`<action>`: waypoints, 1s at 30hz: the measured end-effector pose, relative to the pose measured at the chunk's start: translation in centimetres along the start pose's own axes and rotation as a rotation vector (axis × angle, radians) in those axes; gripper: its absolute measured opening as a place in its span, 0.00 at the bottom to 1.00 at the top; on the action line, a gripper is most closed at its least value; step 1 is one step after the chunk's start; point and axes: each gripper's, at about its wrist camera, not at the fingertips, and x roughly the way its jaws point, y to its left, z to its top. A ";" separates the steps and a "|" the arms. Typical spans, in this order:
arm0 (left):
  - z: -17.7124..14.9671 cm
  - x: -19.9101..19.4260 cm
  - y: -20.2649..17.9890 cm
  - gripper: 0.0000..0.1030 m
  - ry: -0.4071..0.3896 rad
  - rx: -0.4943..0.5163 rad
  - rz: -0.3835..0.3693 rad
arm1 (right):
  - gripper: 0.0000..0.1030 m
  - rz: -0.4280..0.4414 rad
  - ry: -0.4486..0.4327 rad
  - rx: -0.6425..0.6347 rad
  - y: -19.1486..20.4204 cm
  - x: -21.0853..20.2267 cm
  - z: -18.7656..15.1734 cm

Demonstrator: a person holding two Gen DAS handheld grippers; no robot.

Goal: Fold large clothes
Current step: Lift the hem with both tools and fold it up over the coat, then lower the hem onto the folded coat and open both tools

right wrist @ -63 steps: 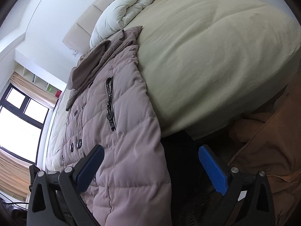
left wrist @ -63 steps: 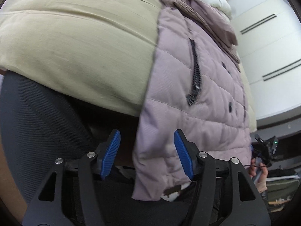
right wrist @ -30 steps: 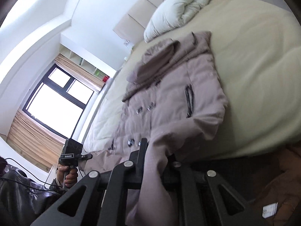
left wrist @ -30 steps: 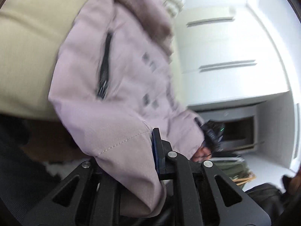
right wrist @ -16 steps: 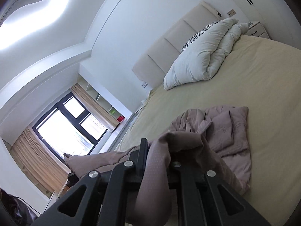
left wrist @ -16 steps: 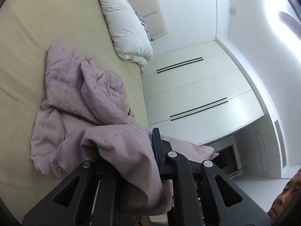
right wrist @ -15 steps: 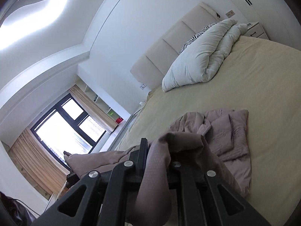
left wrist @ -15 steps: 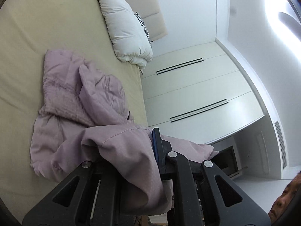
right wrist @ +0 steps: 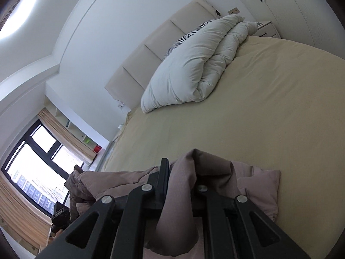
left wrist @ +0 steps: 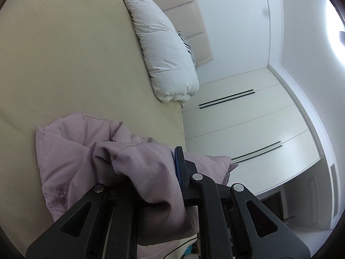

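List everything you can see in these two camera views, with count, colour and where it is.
Jacket: one, pale mauve, bunched on the near part of the bed, pinched in both grippers.
Bed: one, beige cover, filling most of each view.
Duvet: one, white, folded at the head of the bed.
Zebra pillow: one, black and white, behind the duvet.
Headboard: one, cream, padded panels against the wall.
Wardrobe: one, white, beside the bed.
Window: one, black frame, tan curtains.
Left gripper: one, black with blue pads, shut on jacket.
Right gripper: one, black, shut on jacket.
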 end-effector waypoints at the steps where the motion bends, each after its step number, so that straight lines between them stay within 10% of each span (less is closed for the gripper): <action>1: 0.8 1.8 1.3 0.10 0.006 -0.013 0.030 | 0.15 -0.030 0.019 0.009 -0.7 1.7 0.2; 5: 2.4 4.9 6.2 0.18 0.043 -0.144 0.045 | 0.28 -0.064 0.129 0.138 -4.7 6.4 -0.3; 11: 3.2 -0.6 5.4 0.49 -0.100 -0.112 -0.001 | 0.81 -0.055 -0.024 0.149 -4.9 1.8 0.4; 17: 0.7 -2.1 -2.5 0.62 -0.161 0.238 0.193 | 0.79 -0.123 0.066 -0.116 3.1 0.4 -2.5; 23: -6.0 6.1 -5.9 0.62 -0.057 0.573 0.409 | 0.47 -0.233 0.239 -0.510 13.5 7.5 -9.2; 30: -6.6 15.3 -2.7 0.62 -0.026 0.680 0.572 | 0.48 -0.359 0.359 -0.474 11.4 16.2 -9.4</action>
